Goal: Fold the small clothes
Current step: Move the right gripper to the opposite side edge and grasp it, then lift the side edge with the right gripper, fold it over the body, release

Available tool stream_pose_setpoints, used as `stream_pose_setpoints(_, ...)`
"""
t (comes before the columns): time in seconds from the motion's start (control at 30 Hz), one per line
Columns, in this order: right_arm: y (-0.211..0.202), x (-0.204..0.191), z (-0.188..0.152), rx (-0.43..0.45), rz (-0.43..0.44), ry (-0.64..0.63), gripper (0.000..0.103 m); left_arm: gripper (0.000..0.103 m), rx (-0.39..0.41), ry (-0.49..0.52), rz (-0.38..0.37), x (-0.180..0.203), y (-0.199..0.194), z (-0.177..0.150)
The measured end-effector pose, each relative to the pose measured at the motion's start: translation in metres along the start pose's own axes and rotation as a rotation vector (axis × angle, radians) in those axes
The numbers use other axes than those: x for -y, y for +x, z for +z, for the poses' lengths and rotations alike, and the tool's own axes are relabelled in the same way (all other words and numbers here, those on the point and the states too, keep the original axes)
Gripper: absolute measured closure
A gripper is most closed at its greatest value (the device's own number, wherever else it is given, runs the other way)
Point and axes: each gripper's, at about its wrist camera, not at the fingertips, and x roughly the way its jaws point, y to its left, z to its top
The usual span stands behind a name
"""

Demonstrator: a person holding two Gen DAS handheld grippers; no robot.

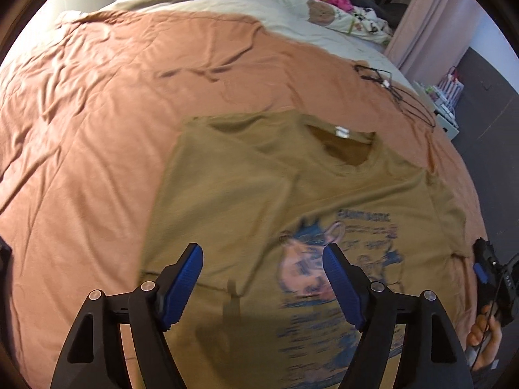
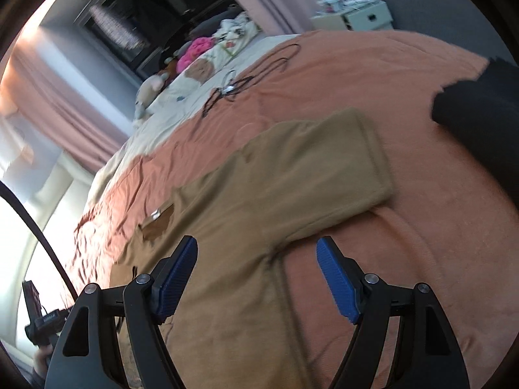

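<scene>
left hand-held gripper point(image 1: 262, 259) released, nothing between pads, above tan T-shirt point(image 1: 246, 188) | right hand-held gripper point(image 2: 256, 253) released over sleeve point(image 2: 324, 168) | shirt flat on bed point(image 1: 97, 97)

Shirt point(image 1: 259, 194) flat on blanket point(image 1: 97, 113), blanket on bed point(image 1: 292, 22). One sleeve folded in over shirt body on left-wrist view's left; other sleeve point(image 2: 340, 162) spread out on blanket, away from body. Collar point(image 1: 343, 142) at shirt's far end. Cable point(image 1: 399, 94) on blanket beyond collar, right, well apart from shirt. Pillows and toys point(image 1: 321, 9) at bed's far end, behind cable. Drawer unit point(image 2: 360, 16) beside bed, past its far right edge. Left claw point(image 1: 262, 256) above shirt's near part; right claw point(image 2: 256, 249) above sleeve's root.
</scene>
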Motion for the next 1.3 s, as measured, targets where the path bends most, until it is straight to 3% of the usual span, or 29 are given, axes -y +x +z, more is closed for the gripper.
stream_pose_setpoints(0.17,0.002,0.021,0.003,0.008,0.027,0.116,0.028,0.020,0.028,0.072,-0.024,0.045,0.005,0.002)
stream_pose_setpoints(0.27,0.002,0.031,0.003,0.017,0.033,0.165,0.029,0.019,0.007,0.074,-0.076,0.068,0.014,0.005)
stream_pose_setpoints(0.43,0.007,0.059,0.001,0.020,0.081,0.291,0.047,0.019,0.009,0.038,-0.108,0.101,0.028,0.011)
stream_pose_setpoints(0.57,0.011,0.075,0.005,0.022,0.115,0.351,0.049,0.019,0.005,0.038,-0.136,0.119,0.038,0.017)
stream_pose_setpoints(0.77,0.019,0.085,0.004,-0.012,0.082,0.394,0.057,0.020,-0.017,0.071,-0.151,0.148,0.059,0.021)
stream_pose_setpoints(0.93,0.025,0.088,0.017,-0.023,0.080,0.412,0.067,0.032,-0.046,0.086,-0.187,0.172,0.076,0.019)
stream_pose_setpoints(1.0,0.028,0.089,0.025,-0.019,0.076,0.413,0.076,0.037,-0.060,0.092,-0.205,0.181,0.082,0.017)
stream_pose_setpoints(1.07,0.031,0.088,0.029,-0.020,0.079,0.413,0.093,0.043,-0.074,0.108,-0.219,0.193,0.088,0.014)
stream_pose_setpoints(1.13,0.035,0.084,0.034,-0.018,0.090,0.391,0.099,0.049,-0.088,0.129,-0.233,0.205,0.094,0.012)
stream_pose_setpoints(1.3,0.025,0.063,0.044,0.047,0.061,0.272,0.101,0.070,-0.122,0.151,-0.285,0.236,0.106,0.008)
